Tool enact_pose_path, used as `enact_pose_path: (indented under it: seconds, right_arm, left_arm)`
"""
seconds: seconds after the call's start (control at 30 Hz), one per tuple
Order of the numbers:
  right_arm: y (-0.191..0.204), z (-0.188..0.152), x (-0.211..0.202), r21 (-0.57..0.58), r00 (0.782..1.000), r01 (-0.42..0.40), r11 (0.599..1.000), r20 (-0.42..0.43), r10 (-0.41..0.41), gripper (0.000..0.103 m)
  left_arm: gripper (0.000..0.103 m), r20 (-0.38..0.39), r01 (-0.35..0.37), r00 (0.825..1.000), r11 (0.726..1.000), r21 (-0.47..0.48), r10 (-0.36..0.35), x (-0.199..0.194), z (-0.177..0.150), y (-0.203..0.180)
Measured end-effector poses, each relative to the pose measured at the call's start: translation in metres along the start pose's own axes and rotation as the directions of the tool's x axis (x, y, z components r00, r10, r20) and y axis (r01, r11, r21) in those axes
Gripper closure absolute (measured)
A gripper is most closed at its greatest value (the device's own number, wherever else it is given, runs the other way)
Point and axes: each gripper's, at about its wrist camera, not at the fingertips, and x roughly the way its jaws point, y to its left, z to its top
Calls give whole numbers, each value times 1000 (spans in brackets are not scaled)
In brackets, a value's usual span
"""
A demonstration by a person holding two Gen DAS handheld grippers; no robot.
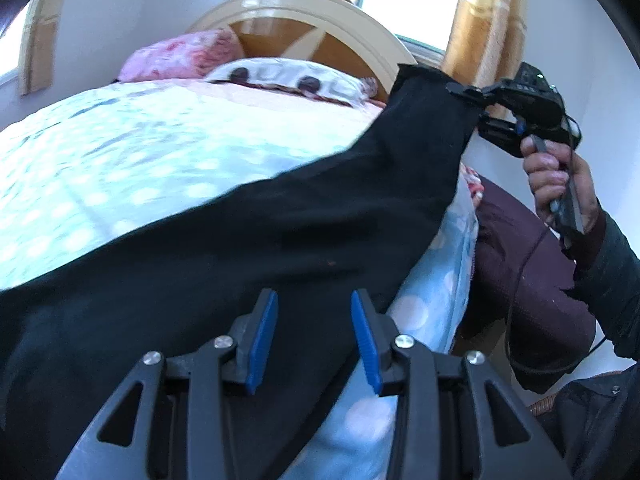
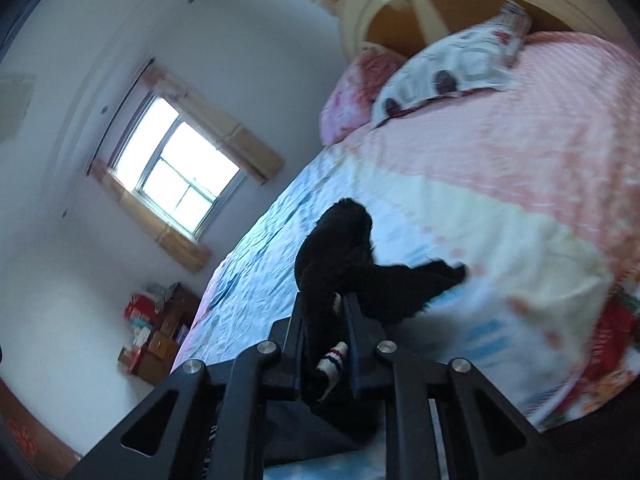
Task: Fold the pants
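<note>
Black pants (image 1: 248, 248) stretch across the bed, one end lifted up to the right. My right gripper (image 1: 476, 106), held by a person's hand (image 1: 552, 176), is shut on that raised end. In the right wrist view the right gripper (image 2: 325, 312) clamps bunched black cloth (image 2: 340, 248), and a white tag with dark and red stripes (image 2: 332, 358) shows between its fingers. My left gripper (image 1: 314, 336) hovers over the lower part of the pants. Its blue pads (image 1: 262, 336) stand apart, with flat black cloth showing behind the gap and nothing pinched.
The bed has a blue dotted cover (image 1: 120, 168) and a pink and cream blanket (image 2: 540, 152). Pillows (image 1: 288, 78) lie against a curved headboard (image 1: 312, 12). A window (image 2: 176, 176) and stacked boxes (image 2: 156, 332) are beyond the far side. The person's dark sleeve (image 1: 608, 288) is at the right.
</note>
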Motion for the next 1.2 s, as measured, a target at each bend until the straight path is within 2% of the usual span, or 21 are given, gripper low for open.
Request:
enact_pose_path:
  seconds: [0.1, 0.2, 0.33, 0.47, 0.57, 0.63, 0.7, 0.73, 0.77, 0.8, 0.83, 0.87, 0.9, 0.93, 1.03, 1.1, 1.2]
  right_arm:
    - [40, -16, 21, -72, 998, -41, 997, -45, 38, 86]
    - [79, -44, 54, -117, 987, -115, 986, -127, 100, 86]
    - [121, -88, 114, -100, 956, -191, 977, -247, 161, 86]
    - [153, -134, 167, -101, 921, -225, 969, -346, 177, 86]
    - [176, -170, 196, -134, 903, -239, 962, -395, 170, 87]
    - [189, -193, 211, -187, 897, -231, 955, -422, 135, 87]
    - [197, -212, 221, -260, 893, -217, 941, -443, 83, 86]
    - [201, -227, 226, -328, 895, -178, 928, -445, 15, 85]
    - [201, -235, 230, -355, 888, -166, 920, -460, -17, 84]
    - [201, -244, 237, -369, 871, -162, 915, -489, -43, 82]
    - [198, -253, 244, -378, 837, -156, 912, -542, -81, 70]
    - [196, -256, 244, -378, 822, -163, 911, -563, -87, 56]
    - [197, -257, 240, -378, 817, -189, 906, -573, -68, 51]
    - [201, -257, 231, -392, 813, -230, 891, -580, -45, 46]
    - [204, -250, 208, -396, 806, -303, 867, -592, 11, 46]
    - [198, -239, 195, -380, 819, -305, 873, -573, 36, 46]
    - [179, -214, 182, -336, 852, -268, 903, -520, 59, 46]
  left_arm:
    - [62, 26, -49, 998, 998, -32, 50, -24, -9, 19]
    - [62, 52, -105, 993, 992, -74, 109, -53, -19, 42]
    - [62, 70, -176, 980, 975, -137, 187, -85, -36, 71]
    - [62, 82, -223, 966, 954, -202, 243, -113, -57, 95]
    - [62, 78, -241, 961, 942, -233, 266, -125, -73, 103]
    - [62, 72, -250, 959, 936, -247, 275, -127, -81, 106]
    - [62, 66, -250, 959, 932, -261, 276, -129, -88, 108]
    - [62, 64, -252, 958, 931, -264, 278, -129, -89, 109]
    - [62, 64, -254, 958, 930, -266, 281, -130, -89, 109]
    - [62, 67, -251, 958, 929, -272, 279, -130, -90, 110]
    - [62, 68, -250, 958, 929, -274, 278, -130, -89, 110]
    - [62, 68, -252, 958, 928, -273, 280, -129, -88, 110]
    - [62, 69, -251, 958, 929, -272, 279, -128, -87, 109]
    - [62, 71, -248, 959, 930, -271, 276, -127, -85, 110]
    - [62, 74, -237, 961, 934, -266, 265, -124, -80, 108]
    - [62, 76, -233, 963, 940, -250, 259, -117, -73, 104]
    - [62, 89, -205, 968, 948, -242, 233, -109, -62, 98]
